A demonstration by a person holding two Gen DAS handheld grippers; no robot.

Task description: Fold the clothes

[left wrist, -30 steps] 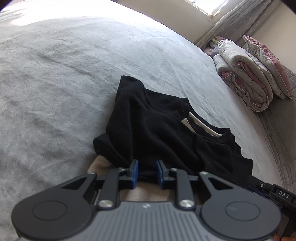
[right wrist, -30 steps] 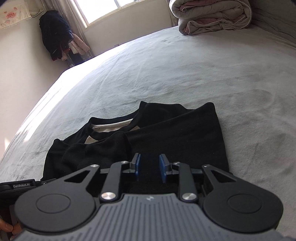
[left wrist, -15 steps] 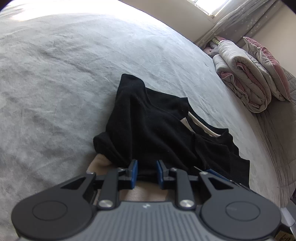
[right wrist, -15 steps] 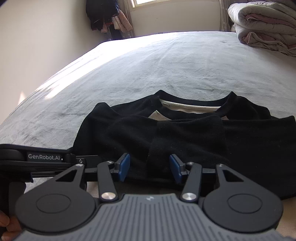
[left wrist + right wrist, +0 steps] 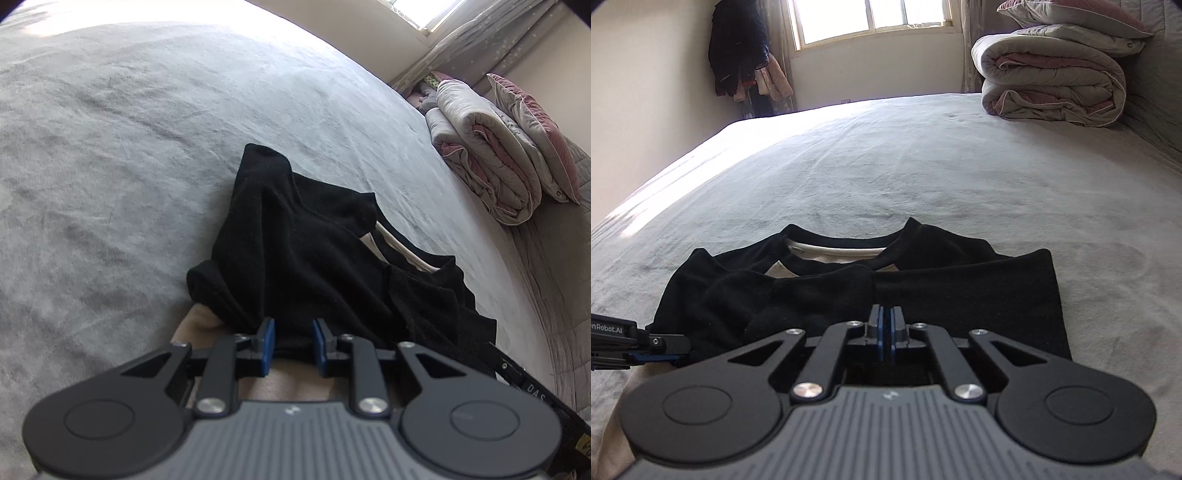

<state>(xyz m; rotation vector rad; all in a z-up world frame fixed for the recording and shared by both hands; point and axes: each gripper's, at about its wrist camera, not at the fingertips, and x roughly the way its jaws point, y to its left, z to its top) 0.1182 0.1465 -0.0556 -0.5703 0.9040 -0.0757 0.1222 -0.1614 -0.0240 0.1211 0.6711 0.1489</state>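
Note:
A black shirt with a cream inner collar (image 5: 923, 288) lies partly folded on the grey bed; it also shows in the left wrist view (image 5: 314, 258). A beige part of the garment (image 5: 295, 384) lies under the left gripper. My left gripper (image 5: 293, 341) is open, its blue pads either side of the shirt's near edge. My right gripper (image 5: 885, 332) is shut, its pads pressed together at the shirt's near edge; whether cloth is pinched between them is hidden. The left gripper's body also shows at the left in the right wrist view (image 5: 631, 345).
The grey bedspread (image 5: 923, 166) stretches all round the shirt. A rolled grey and pink duvet (image 5: 1052, 85) with a pillow on it sits at the head of the bed. Dark clothes (image 5: 738, 44) hang by the window.
My right gripper has swung right along the shirt's near edge and closed from open to shut. The left gripper has stayed open at the same edge.

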